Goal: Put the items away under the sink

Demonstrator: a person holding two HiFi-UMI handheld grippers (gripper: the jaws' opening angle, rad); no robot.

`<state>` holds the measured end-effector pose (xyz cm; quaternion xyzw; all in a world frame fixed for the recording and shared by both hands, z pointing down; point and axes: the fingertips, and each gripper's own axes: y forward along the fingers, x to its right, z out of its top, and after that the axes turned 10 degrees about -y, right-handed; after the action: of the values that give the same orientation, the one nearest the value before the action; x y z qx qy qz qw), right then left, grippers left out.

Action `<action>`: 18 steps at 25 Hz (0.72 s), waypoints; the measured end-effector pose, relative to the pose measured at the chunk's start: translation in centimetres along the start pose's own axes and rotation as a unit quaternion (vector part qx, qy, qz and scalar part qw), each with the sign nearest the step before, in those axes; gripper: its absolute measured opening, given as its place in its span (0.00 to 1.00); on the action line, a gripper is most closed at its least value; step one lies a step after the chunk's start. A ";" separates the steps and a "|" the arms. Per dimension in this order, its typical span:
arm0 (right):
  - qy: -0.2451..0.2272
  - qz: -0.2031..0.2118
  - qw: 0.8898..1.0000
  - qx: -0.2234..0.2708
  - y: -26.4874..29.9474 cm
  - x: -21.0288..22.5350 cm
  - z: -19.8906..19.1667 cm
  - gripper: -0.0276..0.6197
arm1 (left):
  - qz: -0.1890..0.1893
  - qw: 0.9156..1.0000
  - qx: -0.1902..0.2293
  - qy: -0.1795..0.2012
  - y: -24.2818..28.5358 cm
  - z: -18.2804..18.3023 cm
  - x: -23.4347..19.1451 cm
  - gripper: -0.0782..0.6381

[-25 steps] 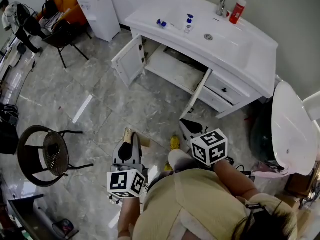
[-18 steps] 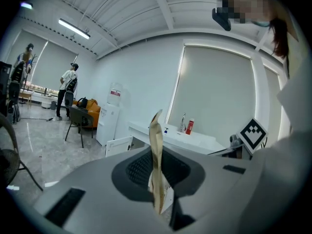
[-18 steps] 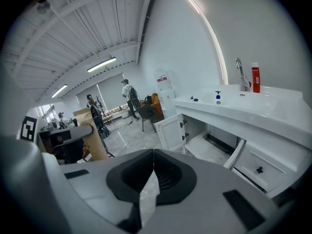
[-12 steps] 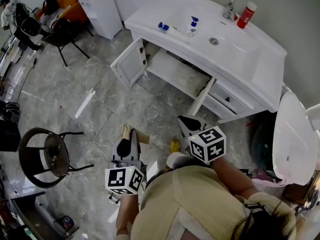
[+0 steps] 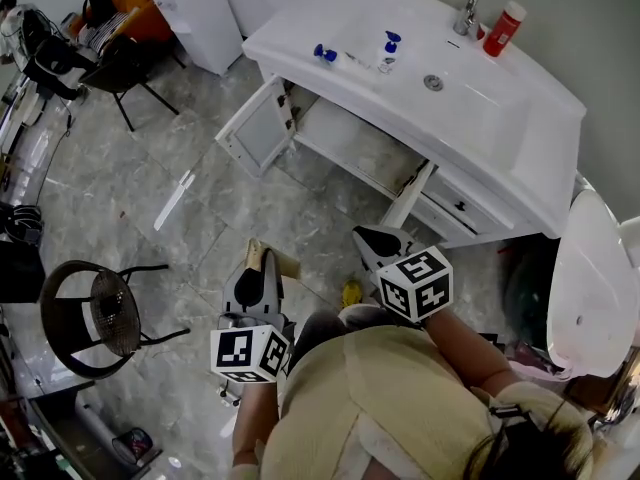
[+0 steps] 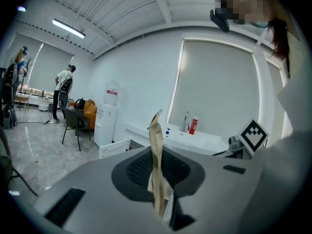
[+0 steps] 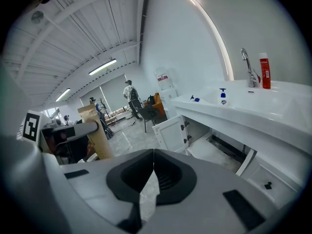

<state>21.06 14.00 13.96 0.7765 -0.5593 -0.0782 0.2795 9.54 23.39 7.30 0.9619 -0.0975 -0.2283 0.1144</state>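
Observation:
A flat tan paper packet (image 6: 156, 145) stands edge-on between the jaws of my left gripper (image 6: 158, 179), which is shut on it. In the head view this gripper (image 5: 260, 268) is low, over the floor, with the packet (image 5: 288, 268) poking out ahead. My right gripper (image 5: 370, 238) is beside it, nearer the vanity. It (image 7: 153, 167) is shut on a thin white crumpled scrap (image 7: 148, 196). The white sink cabinet (image 5: 345, 138) stands ahead with both doors (image 5: 255, 128) swung open and its shelf (image 7: 214, 150) bare.
On the counter are two small blue-capped items (image 5: 386, 48), a red bottle (image 5: 503, 16) and the faucet (image 5: 470, 8). A toilet (image 5: 590, 288) is at the right. A round black chair (image 5: 100, 313) is at the left. A white dispenser (image 5: 200, 18) and a second chair (image 5: 110, 68) stand further back.
The vanity has slid right and up in the head view as the camera shifted. Both grippers keep their hold and have barely moved.

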 end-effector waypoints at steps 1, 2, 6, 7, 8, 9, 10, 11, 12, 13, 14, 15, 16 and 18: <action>0.000 0.000 1.000 -0.001 0.3 0.2 0.0 0.08 | 0.000 1.000 0.000 0.000 0.4 0.0 -0.1 0.20; 0.000 0.000 1.000 -0.002 0.5 0.4 0.1 0.08 | -0.001 1.000 0.000 0.000 0.8 0.1 -0.1 0.20; -0.001 -0.001 1.000 -0.008 1.2 0.8 0.1 0.08 | 0.000 1.000 0.000 -0.004 1.8 0.3 -0.7 0.20; -0.002 -0.002 1.000 -0.009 1.4 0.9 0.1 0.08 | -0.001 1.000 -0.001 -0.005 2.1 0.3 -1.0 0.20; -0.003 -0.004 1.000 -0.010 1.7 1.1 0.3 0.08 | -0.002 1.000 -0.002 -0.005 2.4 0.4 -1.2 0.20; -0.004 -0.006 1.000 -0.011 1.9 1.2 0.4 0.08 | -0.003 1.000 -0.003 -0.006 2.8 0.4 -1.5 0.20; -0.005 -0.010 1.000 -0.013 2.1 1.4 0.6 0.08 | -0.006 1.000 -0.005 -0.007 3.2 0.5 -1.7 0.20; -0.004 -0.013 1.000 -0.014 2.3 1.5 0.8 0.08 | -0.009 1.000 -0.007 -0.007 3.6 0.7 -2.0 0.20; -0.003 -0.017 1.000 -0.016 2.6 1.6 0.9 0.08 | -0.013 1.000 -0.010 -0.008 4.0 0.8 -2.3 0.20; -0.002 -0.021 1.000 -0.018 2.9 1.6 1.1 0.08 | -0.016 1.000 -0.014 -0.009 4.4 1.0 -2.6 0.20; 0.001 -0.026 0.999 -0.021 3.3 1.6 1.2 0.08 | -0.020 1.000 -0.018 -0.010 4.8 1.1 -3.0 0.20; 0.005 -0.031 0.999 -0.023 3.7 1.7 1.3 0.08 | -0.024 0.999 -0.024 -0.010 5.2 1.3 -3.4 0.20; 0.010 -0.037 0.999 -0.024 4.2 1.8 1.5 0.08 | -0.030 0.999 -0.028 -0.010 5.6 1.5 -3.8 0.20; 0.021 -0.049 0.998 -0.024 5.4 1.7 2.1 0.08 | -0.043 0.998 -0.036 -0.005 6.4 2.3 -4.7 0.20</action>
<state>16.34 10.52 15.32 0.7971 -0.5128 -0.0887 0.3061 3.50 17.98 8.93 0.9592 -0.0489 -0.2415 0.1384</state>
